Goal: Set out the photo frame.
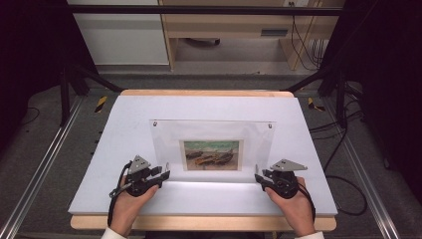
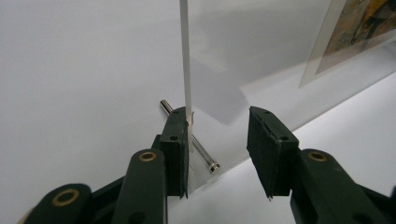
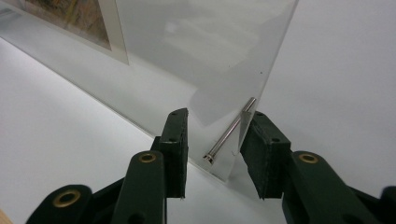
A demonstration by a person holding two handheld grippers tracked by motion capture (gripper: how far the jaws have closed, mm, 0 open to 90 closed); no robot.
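A clear acrylic picture frame (image 1: 214,134) stands upright on the white table top (image 1: 124,124), with a small boat picture (image 1: 211,155) in its middle. My left gripper (image 1: 166,172) is at its lower left corner, my right gripper (image 1: 257,174) at its lower right corner. In the left gripper view the left gripper (image 2: 219,126) is open. The panel's thin edge (image 2: 185,56) rests against the left jaw, beside a metal standoff pin (image 2: 201,151). In the right gripper view the right gripper (image 3: 219,128) is open, its jaws straddling the panel corner (image 3: 210,46) and a pin (image 3: 229,133).
The white top lies on a wooden table (image 1: 199,223). Black rig posts (image 1: 64,94) and cables (image 1: 343,149) flank the table on the floor. A light wooden desk (image 1: 224,25) stands behind.
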